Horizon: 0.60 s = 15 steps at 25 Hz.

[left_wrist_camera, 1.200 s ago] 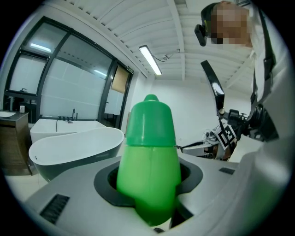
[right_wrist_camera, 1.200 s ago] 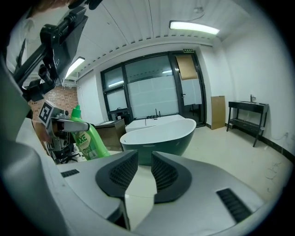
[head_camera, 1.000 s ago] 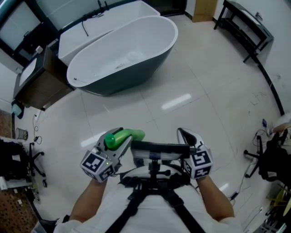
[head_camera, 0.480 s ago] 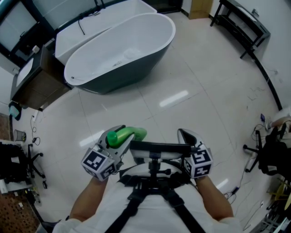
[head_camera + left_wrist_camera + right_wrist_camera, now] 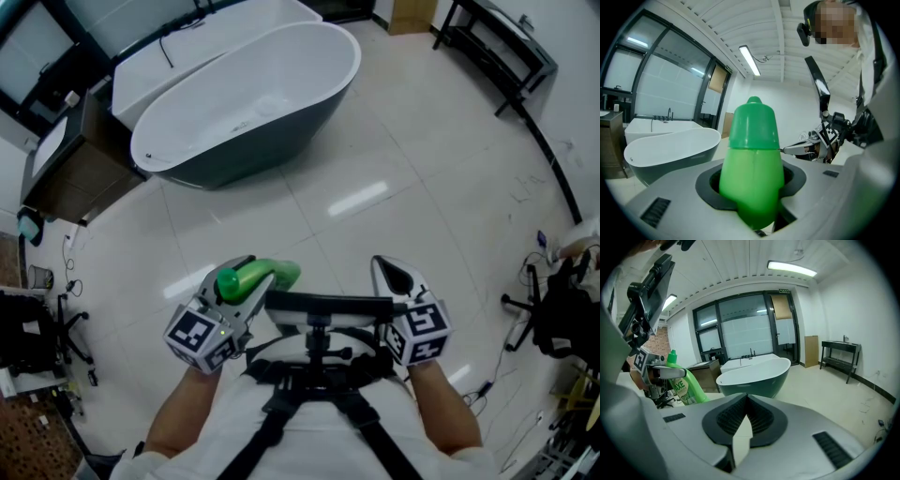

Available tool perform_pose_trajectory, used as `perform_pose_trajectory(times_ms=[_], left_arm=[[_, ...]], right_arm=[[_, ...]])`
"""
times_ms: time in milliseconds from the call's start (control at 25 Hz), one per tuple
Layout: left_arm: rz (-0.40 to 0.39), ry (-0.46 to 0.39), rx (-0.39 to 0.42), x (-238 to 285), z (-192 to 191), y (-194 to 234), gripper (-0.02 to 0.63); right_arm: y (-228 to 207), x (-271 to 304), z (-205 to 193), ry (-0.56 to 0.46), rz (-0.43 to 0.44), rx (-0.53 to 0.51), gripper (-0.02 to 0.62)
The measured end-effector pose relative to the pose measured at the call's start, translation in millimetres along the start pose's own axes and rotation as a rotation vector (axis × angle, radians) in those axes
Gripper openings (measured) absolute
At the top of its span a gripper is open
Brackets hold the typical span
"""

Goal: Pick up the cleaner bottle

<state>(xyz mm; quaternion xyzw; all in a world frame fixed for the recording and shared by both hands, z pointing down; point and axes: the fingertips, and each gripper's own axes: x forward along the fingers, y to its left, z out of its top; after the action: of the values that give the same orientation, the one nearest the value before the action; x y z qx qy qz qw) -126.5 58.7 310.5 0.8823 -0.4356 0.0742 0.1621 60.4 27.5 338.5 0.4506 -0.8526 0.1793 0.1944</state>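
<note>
My left gripper [image 5: 246,284] is clamped on the cleaner bottle [image 5: 279,274]. Its own view settles that: the green body fills the gap between the jaws, both pads press on its sides, and the cap points up and away from the camera. From the head view I get only the cap and a green curve poking out past the jaws, held in the air just in front of my chest mount [image 5: 319,314] and well above the tiled floor [image 5: 422,187].

The right gripper [image 5: 386,272] is closed with nothing in it. In its own view the two dark pads meet along one line, with bare floor beyond them. That view also gives me the only side look at the bottle [image 5: 684,383]: it leans with the cap uppermost, a printed label faces me, and the left jaws cross it just below the cap.

The left gripper view shows the right gripper [image 5: 806,149] off to the bottle's right, near it but apart. The head view confirms the gap, with the mount between the two.

Only the head view lays out the room: a dark-sided bathtub [image 5: 309,122] well ahead, a white one [image 5: 178,61] just behind it, a wooden cabinet [image 5: 84,173] to their left and a black side table [image 5: 497,47] at the far right wall.
</note>
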Motion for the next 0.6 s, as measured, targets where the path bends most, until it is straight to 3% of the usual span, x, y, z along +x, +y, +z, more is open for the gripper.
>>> perform_pose_trajectory(times_ms=[320, 600], left_arm=[[0.028, 0.015, -0.016, -5.7, -3.7, 2.5, 0.178], [0.053, 0.032, -0.023, -9.7, -3.5, 5.0, 0.178]], right_arm=[[-3.9, -7.0, 6.9, -0.014, -0.009, -0.069, 0.006], [-14.8, -9.2, 17.0, -0.031, -0.012, -0.07, 0.006]])
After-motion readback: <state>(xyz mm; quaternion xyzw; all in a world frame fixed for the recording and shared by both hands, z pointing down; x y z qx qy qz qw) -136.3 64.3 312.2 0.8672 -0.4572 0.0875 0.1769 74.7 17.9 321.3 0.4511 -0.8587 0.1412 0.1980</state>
